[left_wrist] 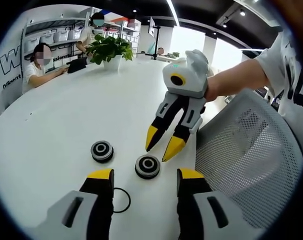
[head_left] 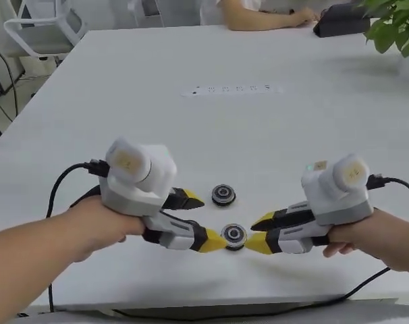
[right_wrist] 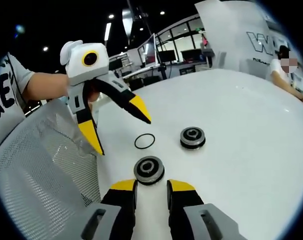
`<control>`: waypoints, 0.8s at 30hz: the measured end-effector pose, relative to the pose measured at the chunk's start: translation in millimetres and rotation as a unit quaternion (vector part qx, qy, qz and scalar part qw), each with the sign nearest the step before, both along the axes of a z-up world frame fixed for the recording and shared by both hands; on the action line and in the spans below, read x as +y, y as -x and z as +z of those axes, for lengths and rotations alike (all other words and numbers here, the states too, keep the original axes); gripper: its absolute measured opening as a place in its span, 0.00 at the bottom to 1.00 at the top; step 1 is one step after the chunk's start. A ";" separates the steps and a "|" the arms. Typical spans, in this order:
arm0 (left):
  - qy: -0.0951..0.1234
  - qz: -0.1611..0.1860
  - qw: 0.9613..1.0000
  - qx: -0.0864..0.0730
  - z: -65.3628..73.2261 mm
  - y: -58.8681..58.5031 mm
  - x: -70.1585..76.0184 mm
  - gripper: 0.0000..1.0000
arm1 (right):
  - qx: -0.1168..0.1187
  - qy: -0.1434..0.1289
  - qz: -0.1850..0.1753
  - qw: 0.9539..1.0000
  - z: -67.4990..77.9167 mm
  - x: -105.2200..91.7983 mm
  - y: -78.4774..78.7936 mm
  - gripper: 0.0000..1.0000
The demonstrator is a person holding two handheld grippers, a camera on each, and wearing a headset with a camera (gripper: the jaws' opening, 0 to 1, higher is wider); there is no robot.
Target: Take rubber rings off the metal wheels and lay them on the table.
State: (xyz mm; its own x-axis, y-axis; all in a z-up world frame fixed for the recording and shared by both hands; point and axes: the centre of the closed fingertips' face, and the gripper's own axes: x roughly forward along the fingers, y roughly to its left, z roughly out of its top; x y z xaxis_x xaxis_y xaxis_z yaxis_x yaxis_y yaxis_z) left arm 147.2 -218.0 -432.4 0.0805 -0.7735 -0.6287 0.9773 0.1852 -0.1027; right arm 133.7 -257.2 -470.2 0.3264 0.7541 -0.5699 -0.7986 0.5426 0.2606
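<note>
Two metal wheels lie near the front edge of the white table (head_left: pixel 191 135). The nearer wheel (head_left: pixel 233 235) (left_wrist: pixel 147 166) (right_wrist: pixel 149 170) lies between the tips of both grippers, and I cannot tell whether any tip touches it. The farther wheel (head_left: pixel 223 195) (left_wrist: pixel 102 151) (right_wrist: pixel 193 137) stands apart behind it. A thin black rubber ring (left_wrist: pixel 120 200) (right_wrist: pixel 144 141) lies flat on the table beside the left gripper's jaw. My left gripper (head_left: pixel 206 221) (left_wrist: pixel 145 175) (right_wrist: pixel 120 131) is open wide. My right gripper (head_left: pixel 255 233) (left_wrist: pixel 161 145) (right_wrist: pixel 152 186) is open narrowly, just short of the wheel.
A white power strip (head_left: pixel 231 90) lies mid-table. At the far end are a person's arm (head_left: pixel 258 17), a dark bag (head_left: pixel 339 20) and a leafy plant (head_left: pixel 393 27). A mesh chair (left_wrist: pixel 241 150) (right_wrist: pixel 36 165) stands at the near edge. Cables trail from both grippers.
</note>
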 end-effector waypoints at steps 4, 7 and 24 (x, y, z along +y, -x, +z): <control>-0.002 0.001 1.000 0.003 -3.4 0.2 -0.3 0.44 | -0.009 0.002 0.008 1.000 -1.2 2.4 0.8 0.20; -0.005 0.000 1.000 0.005 -6.4 0.4 -1.4 0.43 | -0.013 0.003 0.010 1.000 -3.2 4.5 0.7 0.19; -0.010 -0.013 1.000 0.014 -17.8 6.2 -15.7 0.33 | -0.030 0.017 0.021 0.999 -9.5 7.2 -0.1 0.15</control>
